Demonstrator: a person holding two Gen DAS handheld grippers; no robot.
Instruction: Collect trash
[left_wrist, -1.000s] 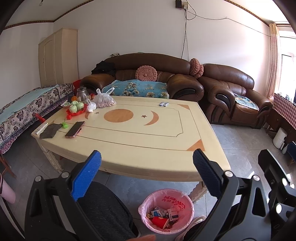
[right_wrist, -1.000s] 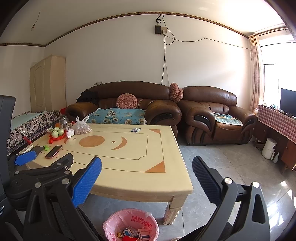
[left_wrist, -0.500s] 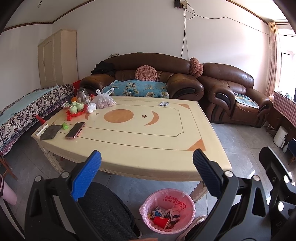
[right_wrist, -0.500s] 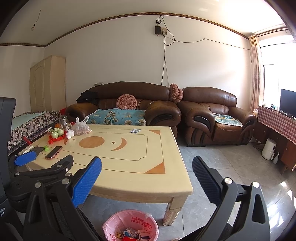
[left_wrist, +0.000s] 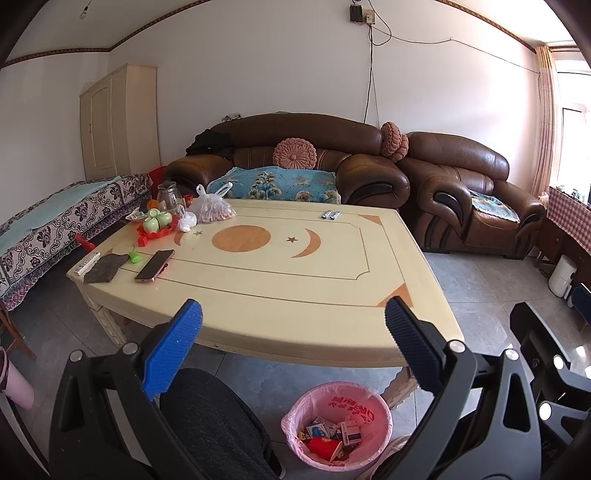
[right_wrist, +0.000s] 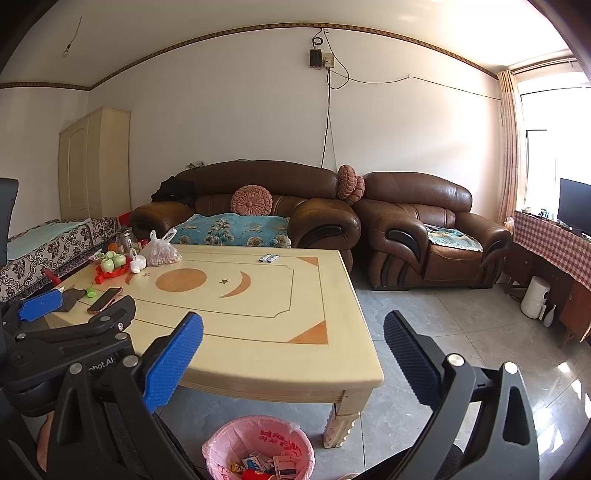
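A pink-lined trash bin (left_wrist: 338, 424) stands on the floor at the table's near edge, holding small boxes and a red cup; it also shows in the right wrist view (right_wrist: 258, 448). My left gripper (left_wrist: 291, 350) is open and empty, held above the bin, short of the cream table (left_wrist: 295, 288). My right gripper (right_wrist: 291, 354) is open and empty, to the right of the left one (right_wrist: 70, 332). Two small wrappers (left_wrist: 331, 215) lie at the table's far edge, also seen in the right wrist view (right_wrist: 269, 258).
At the table's left end are a phone (left_wrist: 155, 265), a dark cloth (left_wrist: 104, 268), a remote (left_wrist: 87, 257), a red tray of green cups (left_wrist: 157, 223), a plastic bag (left_wrist: 210, 208) and a glass jug (left_wrist: 168, 195). Brown sofas (left_wrist: 369, 173) stand behind; a bed (left_wrist: 44, 225) is left.
Both views have shifted only slightly; the grippers stay open and empty, and nothing on the table has moved.
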